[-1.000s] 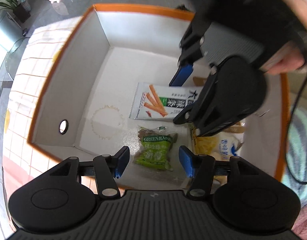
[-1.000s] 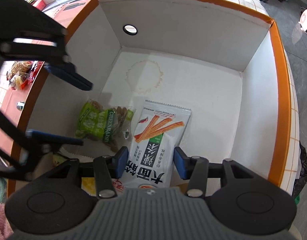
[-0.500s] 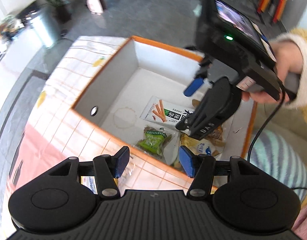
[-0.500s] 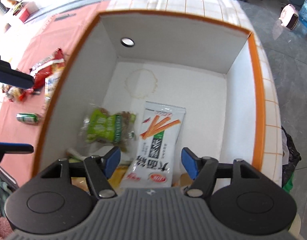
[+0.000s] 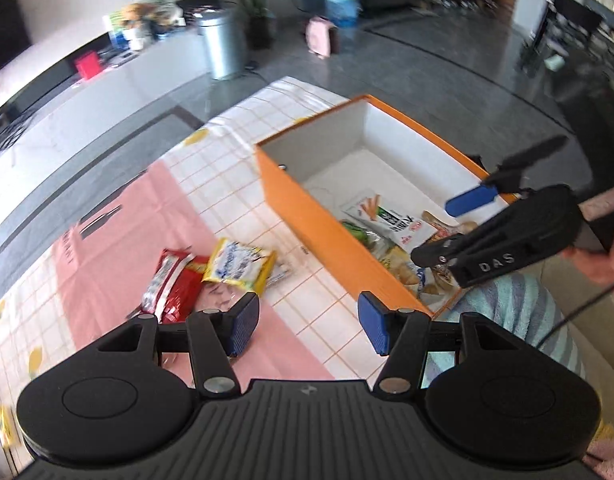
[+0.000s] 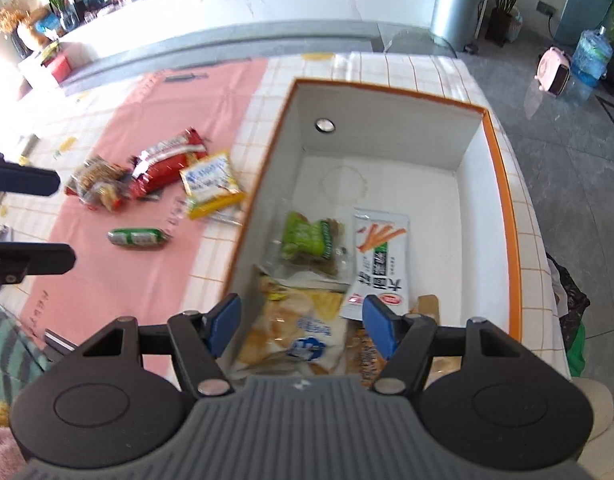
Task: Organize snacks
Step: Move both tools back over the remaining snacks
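An orange box (image 6: 507, 208) with white walls holds a green raisin pack (image 6: 307, 236), a white stick-snack pack (image 6: 381, 256) and a chip bag (image 6: 295, 336). On the pink cloth to its left lie a yellow pack (image 6: 209, 186), a red pack (image 6: 167, 160), a clear-wrapped snack (image 6: 97, 192) and a green roll (image 6: 137, 237). My right gripper (image 6: 299, 322) is open and empty above the box's near end. My left gripper (image 5: 309, 326) is open and empty above the table, left of the box (image 5: 307, 216), near the yellow pack (image 5: 239, 264) and red pack (image 5: 171, 284).
The table has a checked cloth (image 6: 427, 72) with a pink runner (image 6: 119, 248). A metal bin (image 6: 457, 4), plants and a water jug (image 6: 591, 56) stand on the floor beyond. The table's far edge lies just past the box.
Both grippers have risen out of the box and pulled back. The left one has swung left over the table, bringing the loose snacks into view. Both stay open.
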Demonstrator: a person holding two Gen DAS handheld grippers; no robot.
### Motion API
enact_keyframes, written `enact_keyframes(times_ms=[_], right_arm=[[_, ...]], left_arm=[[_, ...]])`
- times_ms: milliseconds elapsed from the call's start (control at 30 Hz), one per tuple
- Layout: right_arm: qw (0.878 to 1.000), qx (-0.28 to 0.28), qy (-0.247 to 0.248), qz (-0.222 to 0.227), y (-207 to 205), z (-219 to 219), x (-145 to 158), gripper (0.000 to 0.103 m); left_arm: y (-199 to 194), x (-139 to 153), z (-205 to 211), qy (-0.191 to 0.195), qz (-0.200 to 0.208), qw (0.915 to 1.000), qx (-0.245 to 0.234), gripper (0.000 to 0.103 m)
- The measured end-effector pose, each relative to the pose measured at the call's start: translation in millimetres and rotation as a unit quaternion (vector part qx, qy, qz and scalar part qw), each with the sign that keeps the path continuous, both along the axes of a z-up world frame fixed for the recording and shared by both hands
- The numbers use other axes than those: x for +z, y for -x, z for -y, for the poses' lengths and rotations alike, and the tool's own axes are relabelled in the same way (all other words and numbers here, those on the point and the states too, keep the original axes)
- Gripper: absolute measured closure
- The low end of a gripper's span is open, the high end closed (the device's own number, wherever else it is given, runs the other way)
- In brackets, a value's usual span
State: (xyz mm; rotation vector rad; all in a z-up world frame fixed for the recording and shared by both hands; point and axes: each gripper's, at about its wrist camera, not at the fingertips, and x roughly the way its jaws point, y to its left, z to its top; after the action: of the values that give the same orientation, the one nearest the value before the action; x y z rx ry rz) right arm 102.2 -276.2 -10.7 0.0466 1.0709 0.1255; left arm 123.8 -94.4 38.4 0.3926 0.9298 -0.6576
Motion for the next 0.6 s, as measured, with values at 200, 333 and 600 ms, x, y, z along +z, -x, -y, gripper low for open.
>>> enact_keyframes(times_ms=[200, 333, 600], right_arm=[[0.997, -0.015, -0.030, 0.074, 36.4, -43.0, 8.9, 0.039], [0.993, -0.029, -0.060, 0.100, 48.6, -74.6, -0.2, 0.051], [0.988, -0.045, -0.075, 0.127, 44.1, -129.2, -23.4, 0.053]], left_arm=[[27.7, 0.7, -60.7, 0.072, 0.028, 0.9935, 0.083, 0.036], [38.4, 0.2, -103.3, 0.097, 0.036, 0.9836, 0.148, 0.036], [33.9, -24.0, -161.3, 0.113, 0.038, 0.9618, 0.247, 0.036]])
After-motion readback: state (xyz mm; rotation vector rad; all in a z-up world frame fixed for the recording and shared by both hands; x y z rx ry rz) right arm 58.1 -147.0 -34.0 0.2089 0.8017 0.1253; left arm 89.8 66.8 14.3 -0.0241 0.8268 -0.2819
